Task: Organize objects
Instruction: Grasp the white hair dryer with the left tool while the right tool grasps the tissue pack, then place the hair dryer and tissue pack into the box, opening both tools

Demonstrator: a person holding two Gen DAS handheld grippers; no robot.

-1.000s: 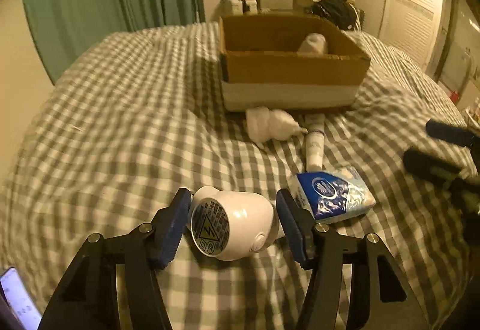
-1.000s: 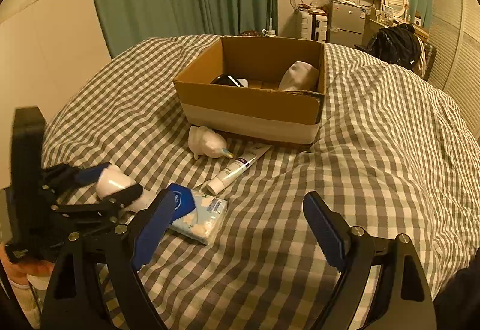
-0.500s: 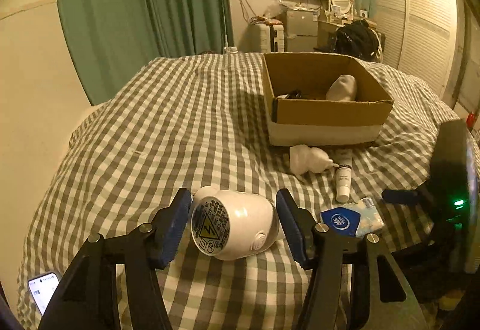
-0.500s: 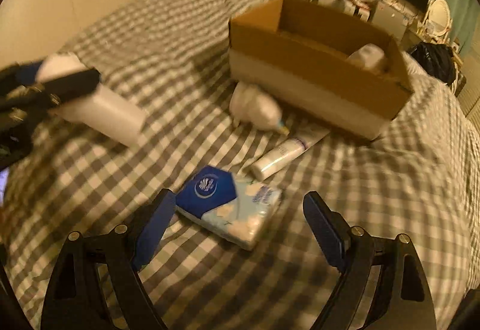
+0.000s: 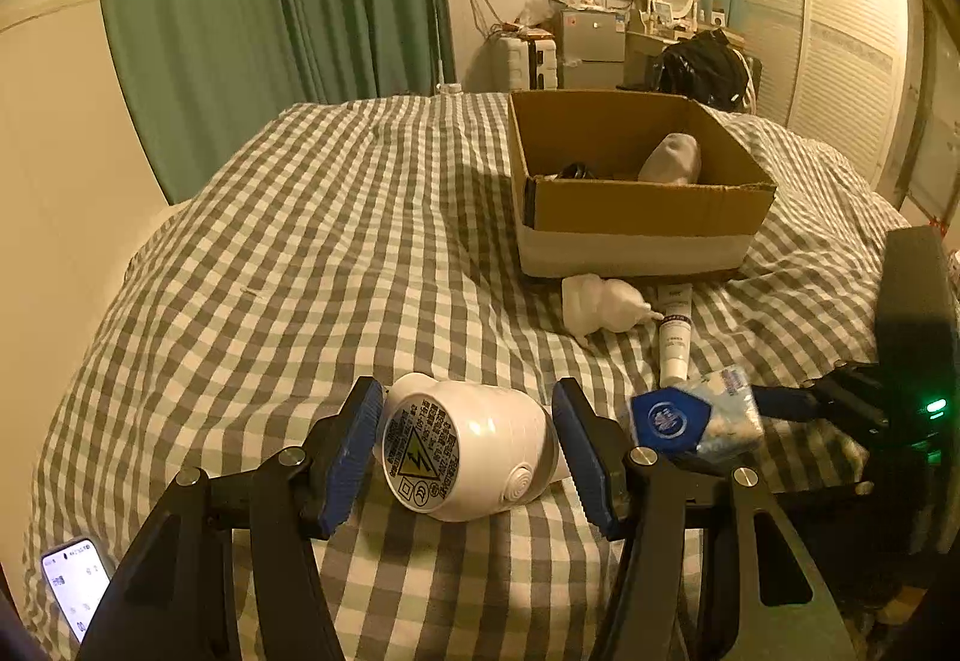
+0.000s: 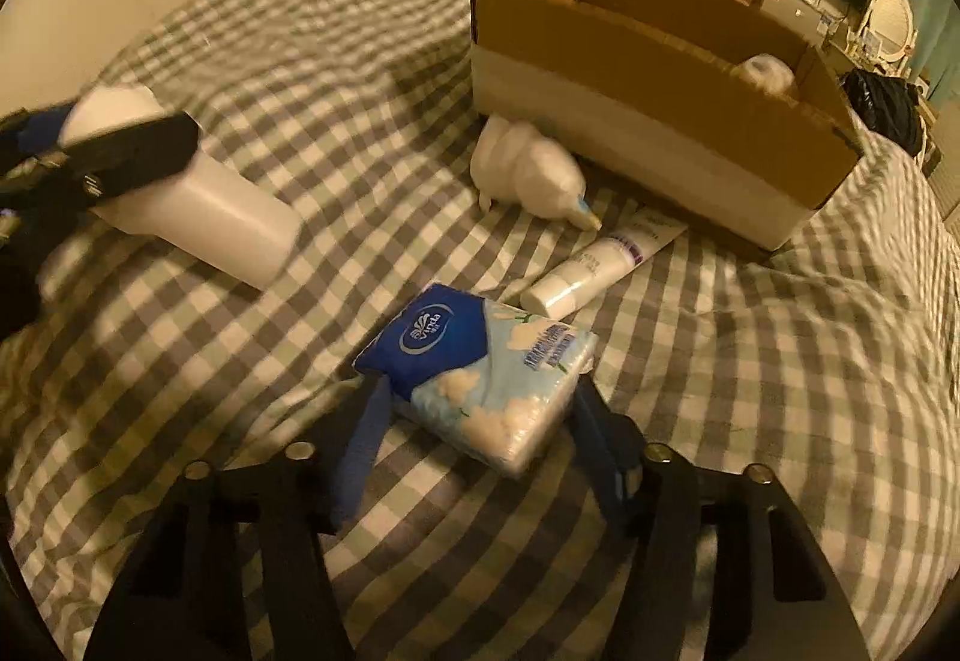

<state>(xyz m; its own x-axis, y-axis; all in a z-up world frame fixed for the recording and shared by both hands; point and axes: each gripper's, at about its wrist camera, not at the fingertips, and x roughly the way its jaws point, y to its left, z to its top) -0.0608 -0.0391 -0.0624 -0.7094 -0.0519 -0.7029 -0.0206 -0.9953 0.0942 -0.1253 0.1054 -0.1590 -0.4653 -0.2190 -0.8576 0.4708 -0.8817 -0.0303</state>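
My left gripper (image 5: pixel 468 400) is shut on a white appliance (image 5: pixel 474 451) with a round warning label, held just above the checked bed; in the right wrist view the appliance (image 6: pixel 204 211) hangs at the left. My right gripper (image 6: pixel 480 412) is closing on a blue and white tissue pack (image 6: pixel 480 361) that lies on the bed, its blue pads against both sides of the pack. The pack (image 5: pixel 696 415) also shows at the right of the left wrist view. An open cardboard box (image 6: pixel 630 120) stands behind it.
A white squeeze bottle (image 6: pixel 528 175) and a white tube (image 6: pixel 594 265) lie in front of the box (image 5: pixel 636 211). The box holds a pale rounded item (image 5: pixel 672 159) and a dark one. A lit phone (image 5: pixel 75 583) lies at the bed's near left corner. Green curtains and furniture stand behind.
My right gripper came down over the tissue pack and its jaws narrowed onto it. My left gripper rose a little and turned, still holding the white appliance.
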